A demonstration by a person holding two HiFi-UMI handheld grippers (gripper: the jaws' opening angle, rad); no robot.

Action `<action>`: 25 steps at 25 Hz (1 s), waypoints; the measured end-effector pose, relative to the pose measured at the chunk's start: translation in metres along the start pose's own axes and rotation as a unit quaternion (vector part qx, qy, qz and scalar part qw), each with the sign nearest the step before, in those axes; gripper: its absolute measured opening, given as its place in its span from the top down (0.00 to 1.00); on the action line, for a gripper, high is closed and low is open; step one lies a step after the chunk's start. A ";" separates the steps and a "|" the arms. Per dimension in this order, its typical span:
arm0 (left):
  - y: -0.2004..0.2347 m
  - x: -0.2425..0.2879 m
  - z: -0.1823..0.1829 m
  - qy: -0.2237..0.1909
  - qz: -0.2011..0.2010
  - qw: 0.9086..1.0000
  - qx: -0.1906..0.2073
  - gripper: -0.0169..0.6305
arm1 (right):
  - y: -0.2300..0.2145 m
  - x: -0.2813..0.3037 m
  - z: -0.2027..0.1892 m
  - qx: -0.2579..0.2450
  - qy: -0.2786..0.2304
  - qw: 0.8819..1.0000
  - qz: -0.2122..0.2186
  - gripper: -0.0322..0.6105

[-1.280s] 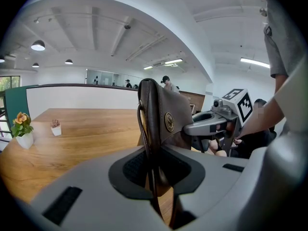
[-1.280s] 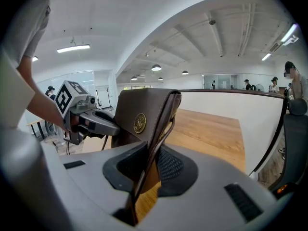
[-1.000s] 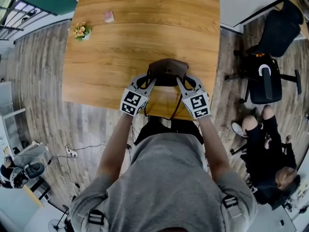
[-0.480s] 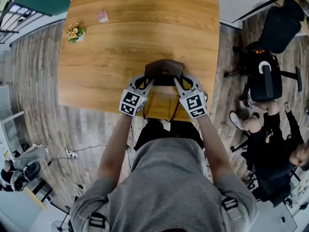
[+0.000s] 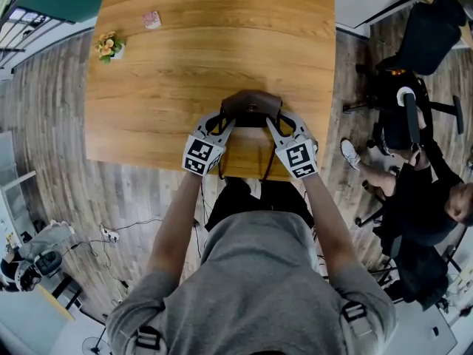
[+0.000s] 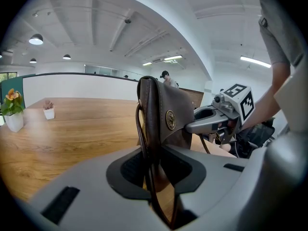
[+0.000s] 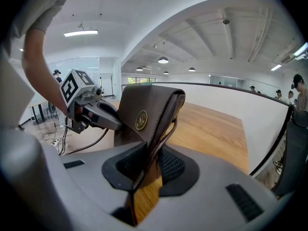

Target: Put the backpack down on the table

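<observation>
The brown leather backpack [image 5: 252, 109] stands upright at the near edge of the wooden table [image 5: 185, 50], its straps hanging over the edge. My left gripper [image 5: 225, 122] holds its left side and my right gripper [image 5: 278, 122] its right side. In the left gripper view the backpack [image 6: 166, 114] fills the gap of the left gripper [image 6: 154, 170], and the right gripper [image 6: 211, 121] shows beyond it. In the right gripper view the backpack [image 7: 147, 112] sits in the right gripper [image 7: 147, 172]. Both pairs of jaws are opening, with the leather edge and a strap still between the pads.
A small flower pot [image 5: 109, 46] and a little pink pot [image 5: 151, 19] stand at the table's far left. Right of the table are black office chairs [image 5: 405, 120] and a seated person [image 5: 425, 205]. Cables lie on the floor at the left [image 5: 111, 234].
Both grippers and the backpack have sunk a little toward the tabletop. The seated person at the right has shifted position.
</observation>
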State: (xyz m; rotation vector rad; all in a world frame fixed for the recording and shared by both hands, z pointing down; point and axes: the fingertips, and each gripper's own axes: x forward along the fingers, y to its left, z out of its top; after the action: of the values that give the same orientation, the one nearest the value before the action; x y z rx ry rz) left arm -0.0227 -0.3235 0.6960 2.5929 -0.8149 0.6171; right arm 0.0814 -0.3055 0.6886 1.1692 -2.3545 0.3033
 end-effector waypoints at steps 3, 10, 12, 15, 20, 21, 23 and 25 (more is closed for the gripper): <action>-0.002 -0.003 -0.004 0.004 -0.002 1.000 -0.008 0.83 | 0.002 -0.004 -0.005 0.010 0.001 1.000 0.001 0.81; 0.002 -0.015 -0.006 0.002 0.012 0.998 -0.056 0.70 | 0.001 -0.014 -0.006 0.033 -0.003 0.999 -0.011 0.68; 0.004 -0.021 -0.005 -0.003 0.019 0.998 -0.062 0.68 | -0.001 -0.018 -0.003 0.040 -0.007 0.999 -0.018 0.65; 0.007 -0.028 -0.002 -0.008 0.028 0.997 -0.068 0.66 | 0.000 -0.022 -0.002 0.056 -0.013 0.998 -0.017 0.60; 0.006 -0.044 0.008 -0.030 0.041 0.994 -0.092 0.65 | 0.002 -0.038 0.004 0.087 -0.044 0.995 -0.012 0.53; 0.004 -0.049 0.009 -0.033 0.044 0.994 -0.094 0.65 | 0.005 -0.042 0.006 0.087 -0.044 0.995 -0.014 0.54; 0.000 -0.062 0.010 -0.040 0.051 0.993 -0.096 0.65 | 0.011 -0.049 0.010 0.083 -0.050 0.995 -0.019 0.61; -0.002 -0.074 0.011 -0.043 0.060 0.993 -0.091 0.65 | 0.015 -0.055 0.015 0.079 -0.055 0.995 -0.023 0.63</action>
State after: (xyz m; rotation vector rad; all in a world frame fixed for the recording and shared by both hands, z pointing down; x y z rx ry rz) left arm -0.0729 -0.2934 0.6497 2.4312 -1.0118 0.4437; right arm 0.0925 -0.2650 0.6478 1.3445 -2.4303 0.4251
